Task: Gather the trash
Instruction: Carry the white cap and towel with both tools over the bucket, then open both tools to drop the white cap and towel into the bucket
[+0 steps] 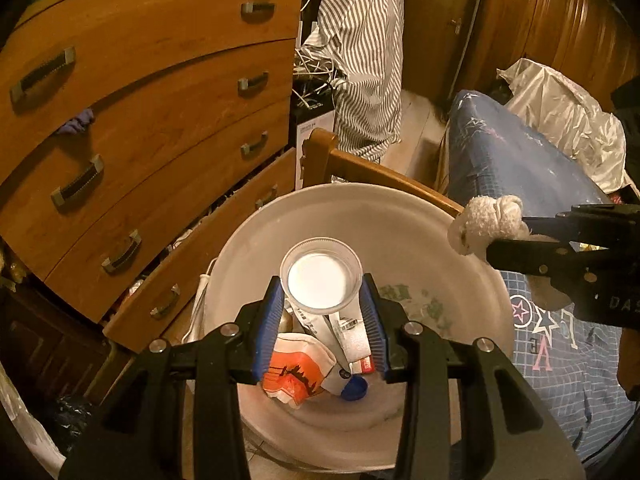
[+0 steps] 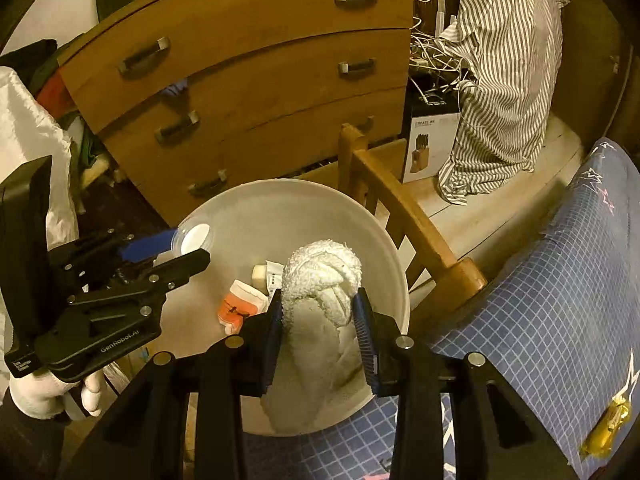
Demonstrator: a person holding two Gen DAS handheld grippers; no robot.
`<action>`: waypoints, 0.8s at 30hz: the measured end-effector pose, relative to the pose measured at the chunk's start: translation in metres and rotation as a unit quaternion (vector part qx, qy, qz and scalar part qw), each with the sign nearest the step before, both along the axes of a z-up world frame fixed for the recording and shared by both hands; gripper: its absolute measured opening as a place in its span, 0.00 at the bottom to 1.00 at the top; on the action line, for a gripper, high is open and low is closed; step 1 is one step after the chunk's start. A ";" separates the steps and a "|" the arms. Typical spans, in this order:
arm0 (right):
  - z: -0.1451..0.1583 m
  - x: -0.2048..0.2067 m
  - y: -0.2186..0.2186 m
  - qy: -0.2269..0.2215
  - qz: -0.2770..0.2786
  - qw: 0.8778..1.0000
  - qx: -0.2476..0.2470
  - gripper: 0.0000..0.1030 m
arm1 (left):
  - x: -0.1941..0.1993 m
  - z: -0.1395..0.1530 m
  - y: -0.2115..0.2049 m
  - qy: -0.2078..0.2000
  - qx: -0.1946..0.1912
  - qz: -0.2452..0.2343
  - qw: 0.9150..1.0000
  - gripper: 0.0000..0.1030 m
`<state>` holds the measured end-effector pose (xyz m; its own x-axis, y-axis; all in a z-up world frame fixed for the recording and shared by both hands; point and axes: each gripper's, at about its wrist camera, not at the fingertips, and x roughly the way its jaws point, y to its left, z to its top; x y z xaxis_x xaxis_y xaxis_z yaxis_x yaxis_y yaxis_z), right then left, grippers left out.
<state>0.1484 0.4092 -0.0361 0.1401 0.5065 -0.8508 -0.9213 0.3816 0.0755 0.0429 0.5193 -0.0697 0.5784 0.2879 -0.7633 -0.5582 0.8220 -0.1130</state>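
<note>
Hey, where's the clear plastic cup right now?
The clear plastic cup is pinched in the left gripper, held over the white bin, left of the towel.

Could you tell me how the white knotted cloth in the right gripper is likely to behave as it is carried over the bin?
The white knotted cloth is probably floppy: its tail hangs limp below the right gripper. It looks light for its bulk and unlikely to slip, since the terry texture bunches between the blue pads. Dropped into the white bin, it should slump, not roll.

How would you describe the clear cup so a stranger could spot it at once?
Find the white bin by the wooden dresser. Above it the left gripper pinches a clear cup; unlike the knotted cloth nearby, it is round and see-through.
</note>
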 end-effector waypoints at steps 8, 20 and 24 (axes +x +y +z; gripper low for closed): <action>-0.006 0.005 -0.011 0.005 0.004 1.000 -0.002 0.37 | 0.007 -0.002 0.004 0.003 0.002 0.000 1.000 0.37; 0.037 -0.010 -0.085 0.008 -0.008 0.992 0.122 0.61 | -0.021 0.033 -0.016 -0.042 0.037 0.058 0.997 0.76; 0.054 -0.047 -0.143 -0.047 -0.008 0.982 0.180 0.72 | -0.062 0.059 -0.053 -0.082 0.091 0.103 0.987 0.94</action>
